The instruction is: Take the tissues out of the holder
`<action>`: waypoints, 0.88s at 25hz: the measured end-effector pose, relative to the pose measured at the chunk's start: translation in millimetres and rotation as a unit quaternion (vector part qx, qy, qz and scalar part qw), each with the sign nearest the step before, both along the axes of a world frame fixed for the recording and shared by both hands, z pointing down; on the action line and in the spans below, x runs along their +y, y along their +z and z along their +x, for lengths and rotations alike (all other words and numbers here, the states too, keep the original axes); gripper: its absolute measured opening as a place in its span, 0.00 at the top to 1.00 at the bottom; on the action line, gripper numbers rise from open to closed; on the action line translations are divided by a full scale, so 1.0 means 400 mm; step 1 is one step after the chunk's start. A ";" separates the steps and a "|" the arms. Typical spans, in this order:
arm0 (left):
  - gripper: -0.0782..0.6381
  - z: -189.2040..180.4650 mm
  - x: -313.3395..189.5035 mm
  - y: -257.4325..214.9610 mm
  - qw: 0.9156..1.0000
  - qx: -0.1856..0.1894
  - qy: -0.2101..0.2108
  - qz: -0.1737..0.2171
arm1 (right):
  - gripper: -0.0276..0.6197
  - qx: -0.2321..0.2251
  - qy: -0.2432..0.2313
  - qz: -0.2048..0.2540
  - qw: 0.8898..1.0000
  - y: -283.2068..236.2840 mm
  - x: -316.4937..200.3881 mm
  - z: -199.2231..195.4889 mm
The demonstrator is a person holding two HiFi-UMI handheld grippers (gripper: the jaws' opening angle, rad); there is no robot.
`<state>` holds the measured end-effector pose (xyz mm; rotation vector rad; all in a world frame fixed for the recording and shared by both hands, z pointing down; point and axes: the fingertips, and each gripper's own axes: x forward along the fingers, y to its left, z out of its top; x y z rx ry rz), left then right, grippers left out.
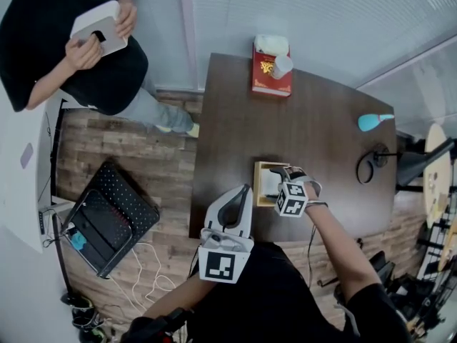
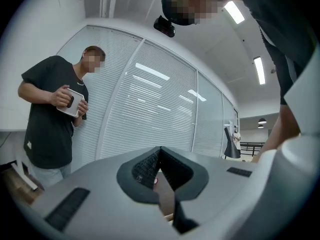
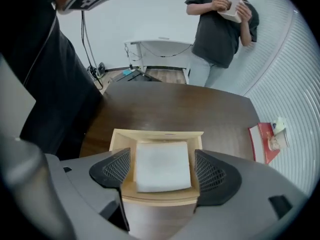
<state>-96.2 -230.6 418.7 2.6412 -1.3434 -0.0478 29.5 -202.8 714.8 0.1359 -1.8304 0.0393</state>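
Observation:
A light wooden holder (image 3: 156, 134) stands on the dark table near its front edge, with a stack of white tissues (image 3: 162, 165) lying flat inside. My right gripper (image 3: 163, 170) hovers over it, open, with one pad on each side of the stack and neither pressing on it. In the head view the holder (image 1: 261, 168) shows just beyond the right gripper (image 1: 283, 179). My left gripper (image 1: 240, 199) hangs at the table's front edge, left of the holder. Its jaws look shut with nothing between them (image 2: 160, 156), and they point upward toward the blinds.
A red box (image 1: 271, 76) with white things on top lies at the table's far edge. A teal object (image 1: 373, 121) and a black lamp base (image 1: 371, 166) are at the right. A person holding a white device (image 1: 100, 28) stands at the back left. A black case (image 1: 108, 216) lies on the floor.

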 end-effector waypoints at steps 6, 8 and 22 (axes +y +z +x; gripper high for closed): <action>0.89 -0.018 -0.003 0.019 0.999 0.019 -0.012 -0.022 | 0.34 0.050 -0.021 0.000 0.999 0.047 -0.006 0.018; 0.89 -0.033 -0.006 0.022 0.999 0.022 -0.019 -0.024 | 0.33 0.055 -0.009 -0.003 0.998 0.063 -0.009 0.011; 0.89 -0.050 -0.023 0.024 0.999 0.029 -0.023 -0.023 | 0.30 0.086 -0.021 -0.045 0.995 0.121 -0.006 0.010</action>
